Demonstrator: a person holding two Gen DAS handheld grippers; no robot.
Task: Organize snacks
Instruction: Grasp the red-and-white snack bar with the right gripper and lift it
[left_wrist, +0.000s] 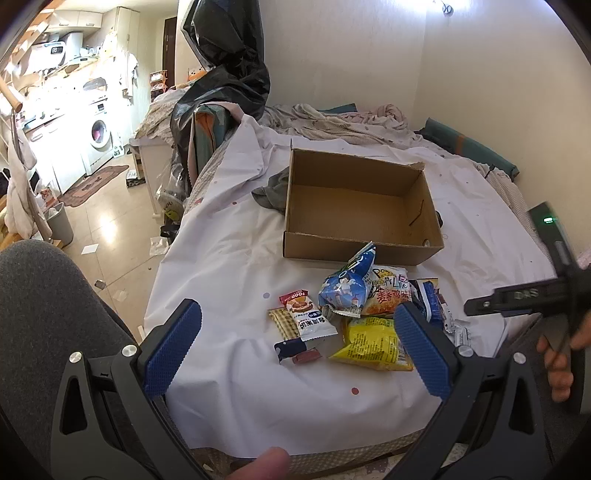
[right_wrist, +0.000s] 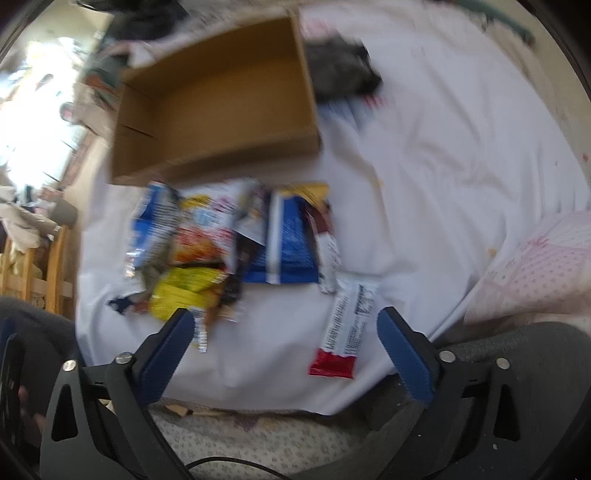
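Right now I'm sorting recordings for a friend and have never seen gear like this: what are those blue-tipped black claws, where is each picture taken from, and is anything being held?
There is no robot. A person holds a hand-operated two-finger gripper in each hand, and each gripper carries a wide-angle camera that looks along its fingers. One picture comes from the left gripper, the other, blurred, from the right gripper. The blue parts are the finger pads.

Both look down at a bed covered by a white sheet. On it stands an empty cardboard box, and in front of the box lies a pile of snack packets. A white and red bar lies apart, nearest the right gripper.

Both grippers are open, and nothing is held.
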